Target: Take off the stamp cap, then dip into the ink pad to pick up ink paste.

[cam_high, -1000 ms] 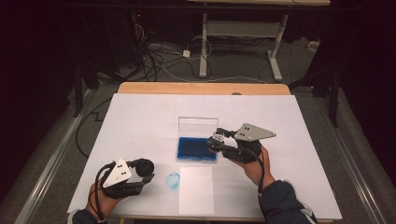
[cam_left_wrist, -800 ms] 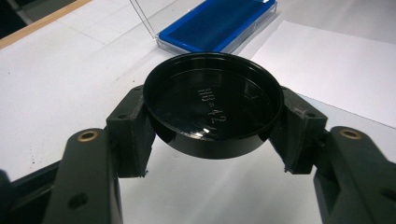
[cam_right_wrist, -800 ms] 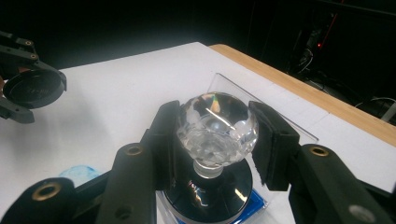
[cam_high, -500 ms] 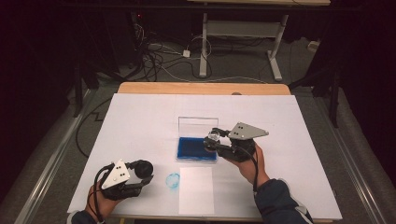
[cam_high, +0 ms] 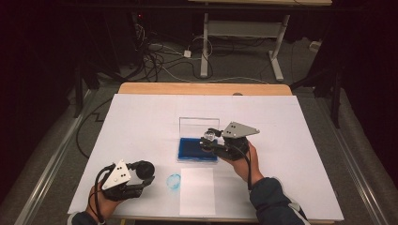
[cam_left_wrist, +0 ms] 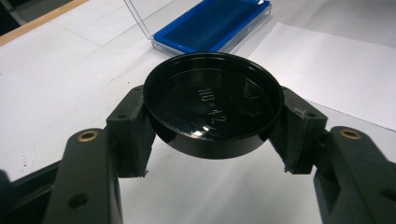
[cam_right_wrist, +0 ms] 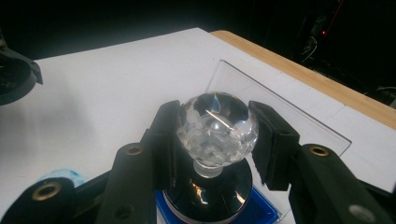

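- One crystal-handled stamp (cam_right_wrist: 217, 128), clamped in right gripper (cam_high: 213, 140), over the single blue ink pad (cam_high: 195, 148).
- One black cap (cam_left_wrist: 212, 105), clamped in left gripper (cam_high: 141, 180).
- One paper sheet (cam_high: 197, 192); one blue print (cam_high: 173, 180).

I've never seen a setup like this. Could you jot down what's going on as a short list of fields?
Left gripper: shut on black round lid
Right gripper: shut on clear crystal-knobbed stamp
Below stamp: blue ink pad in open clear case
Also on table: white paper sheet, pale blue round mark
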